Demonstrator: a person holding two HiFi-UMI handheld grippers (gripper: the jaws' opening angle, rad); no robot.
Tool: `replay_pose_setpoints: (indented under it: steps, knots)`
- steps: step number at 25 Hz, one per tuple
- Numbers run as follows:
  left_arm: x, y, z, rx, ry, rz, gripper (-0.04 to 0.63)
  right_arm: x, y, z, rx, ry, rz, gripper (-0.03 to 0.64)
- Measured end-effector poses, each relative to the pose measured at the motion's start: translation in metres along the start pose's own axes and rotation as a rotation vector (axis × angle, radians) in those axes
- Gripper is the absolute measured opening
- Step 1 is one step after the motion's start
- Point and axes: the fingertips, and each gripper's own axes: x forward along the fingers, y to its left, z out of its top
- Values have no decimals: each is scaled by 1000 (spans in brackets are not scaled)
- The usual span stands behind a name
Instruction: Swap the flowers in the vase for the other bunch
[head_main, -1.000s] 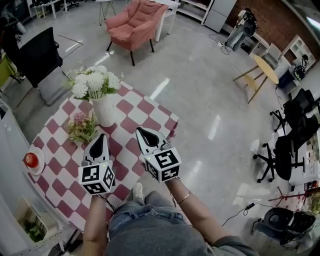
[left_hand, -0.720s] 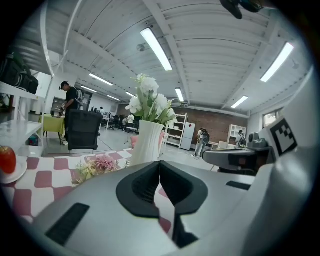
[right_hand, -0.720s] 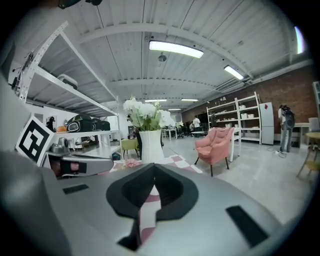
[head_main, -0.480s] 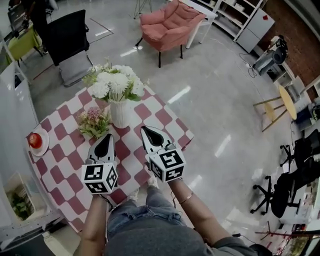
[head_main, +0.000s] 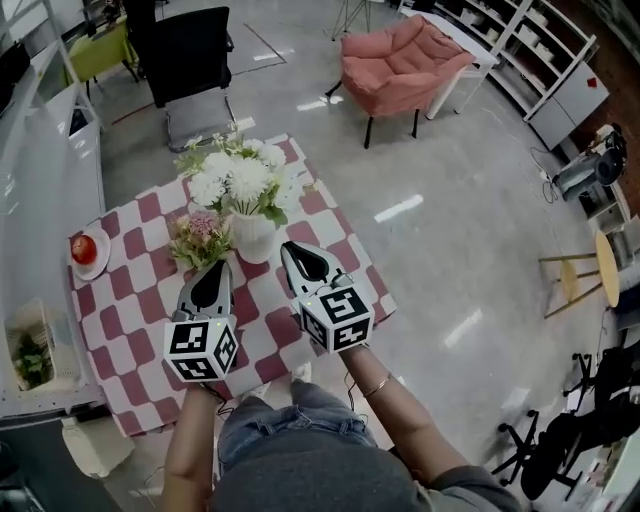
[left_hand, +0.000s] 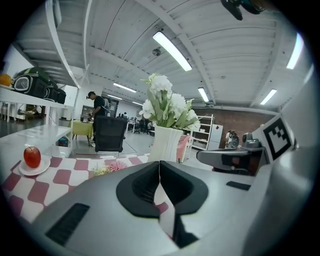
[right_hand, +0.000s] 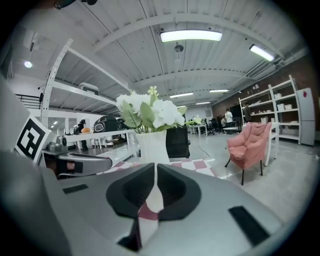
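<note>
Checking in from the remote station. In the head view the checkered table (head_main: 130, 300) is filling the left half of the frame. At its far left edge a red apple (head_main: 84, 247) is sitting on a small white plate (head_main: 98, 265).

Moving right, the pink bunch (head_main: 200, 236) is lying flat on the cloth, just beside the vase on its left. I can't tell if the two are actually touching.

The left gripper (head_main: 218, 268) is hanging right under that bunch in the frame, nose aiming up-frame toward it. Its own view is showing the pads pressed together into one thin line, nothing pinched between them.

Next over, the white vase (head_main: 254, 238) is standing upright roughly mid-table, and the white flowers (head_main: 240, 180) are sitting in it, spreading out above the rim toward the top of the frame.

The right gripper (head_main: 292, 252) is hovering just to the lower right of the vase, close but apart from it. Its jaws are squeezed together too and gripping nothing; through its camera the vase is showing dead ahead.

Off the table, a pink armchair (head_main: 405, 60) is standing on the glossy floor in the upper right of the frame.
</note>
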Motion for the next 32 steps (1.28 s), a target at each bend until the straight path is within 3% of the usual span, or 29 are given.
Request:
replay_pose_setpoints:
  steps: [6,14,20,32]
  knots:
    - [-1,0,6,0,-16,89,18,13,0,8,-19,-5,98,24]
    - [-11,3,7,-13,-26,179,18,22,7,8,-28,12,198,139]
    - [-20,5,3,-29,-29,232,18,30,6,7,-41,27,209,265]
    - [-31,17,-14,-80,-18,276,17,59,6,7,-62,25,197,388]
